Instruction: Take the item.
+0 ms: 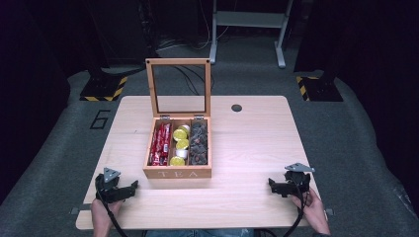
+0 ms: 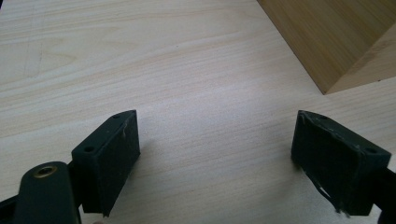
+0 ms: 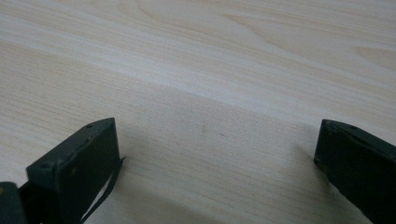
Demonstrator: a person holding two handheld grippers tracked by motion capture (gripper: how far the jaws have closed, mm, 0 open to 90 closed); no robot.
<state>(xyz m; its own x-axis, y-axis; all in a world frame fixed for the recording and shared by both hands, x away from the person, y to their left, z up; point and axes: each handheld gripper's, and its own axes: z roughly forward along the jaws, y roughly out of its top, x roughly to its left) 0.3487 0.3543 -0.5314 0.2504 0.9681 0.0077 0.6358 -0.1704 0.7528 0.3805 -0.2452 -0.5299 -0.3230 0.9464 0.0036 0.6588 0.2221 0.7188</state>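
A wooden tea box point(image 1: 178, 172) marked TEA stands at the table's middle, its glass lid point(image 1: 178, 89) upright. Its three compartments hold red packets point(image 1: 161, 143), yellow capsules point(image 1: 180, 145) and dark sachets point(image 1: 199, 143). My left gripper point(image 1: 129, 187) rests on the table near the box's front left corner, jaws wide open and empty. In the left gripper view the left gripper point(image 2: 215, 154) has bare wood between its jaws and the box corner point(image 2: 336, 46) at upper right. My right gripper point(image 1: 272, 185) lies at the front right, open and empty. In the right gripper view the right gripper point(image 3: 217, 158) frames bare tabletop.
The light wooden table point(image 1: 247, 148) has a round cable hole point(image 1: 236, 107) behind the box on the right. Grey carpet surrounds the table, with black stand bases and a white frame behind.
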